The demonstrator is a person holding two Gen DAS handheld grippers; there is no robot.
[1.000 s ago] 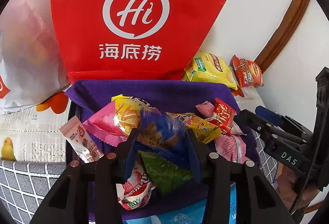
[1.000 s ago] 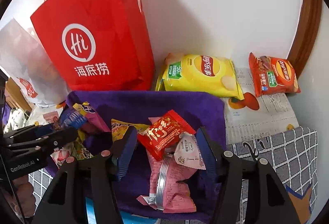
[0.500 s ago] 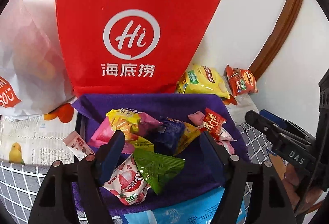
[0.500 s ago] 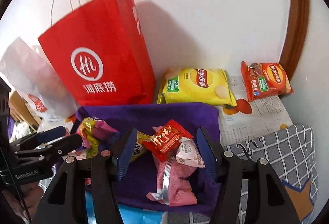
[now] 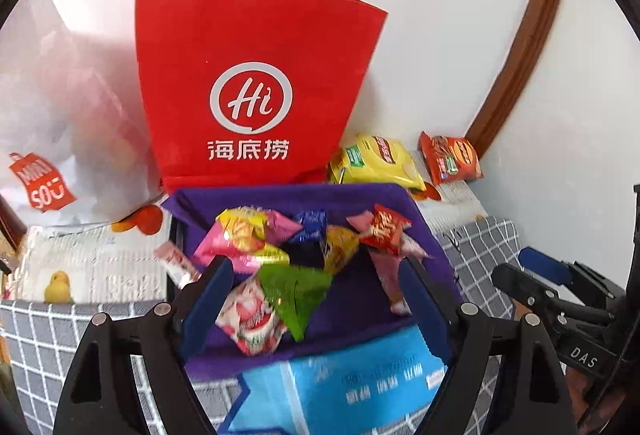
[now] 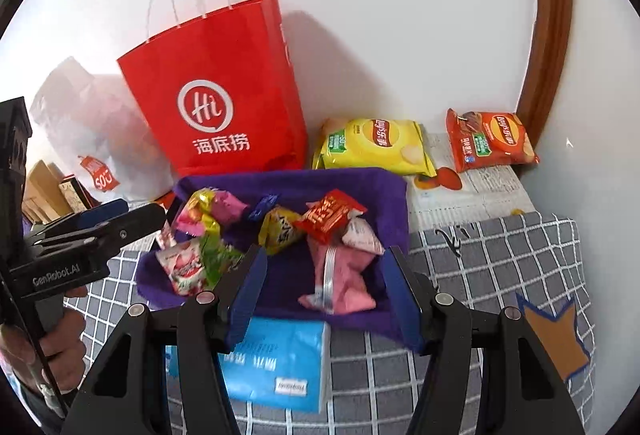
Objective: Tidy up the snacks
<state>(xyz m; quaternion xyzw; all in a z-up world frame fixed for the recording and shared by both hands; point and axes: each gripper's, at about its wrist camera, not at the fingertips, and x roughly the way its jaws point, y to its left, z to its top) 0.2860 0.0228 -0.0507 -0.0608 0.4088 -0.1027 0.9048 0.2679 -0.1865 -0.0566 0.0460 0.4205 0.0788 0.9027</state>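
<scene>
A purple cloth-lined basket (image 5: pixel 352 197) (image 6: pixel 372 183) holds several small snack packets: pink-yellow (image 5: pixel 240 239), blue (image 5: pixel 310 229), green (image 5: pixel 298 293), red (image 5: pixel 384 231) (image 6: pixel 330 215) and a pink packet (image 6: pixel 344 275). My left gripper (image 5: pixel 312 309) is open and empty, above the basket's near side. My right gripper (image 6: pixel 322 299) is open and empty, above the basket's near right. A yellow chip bag (image 6: pixel 372 145) (image 5: pixel 374 161) and a red chip bag (image 6: pixel 490 141) (image 5: pixel 450 159) lie behind the basket by the wall.
A red paper bag (image 5: pixel 256 91) (image 6: pixel 224 95) stands behind the basket, a white plastic bag (image 5: pixel 60 123) to its left. A blue tissue pack (image 5: pixel 352 387) (image 6: pixel 276 367) lies in front of the basket on a grey checked cloth (image 6: pixel 500 267). White wall and brown trim behind.
My left gripper opened, let go of the blue packet into the basket, and pulled back and up. My right gripper also drew back, staying open.
</scene>
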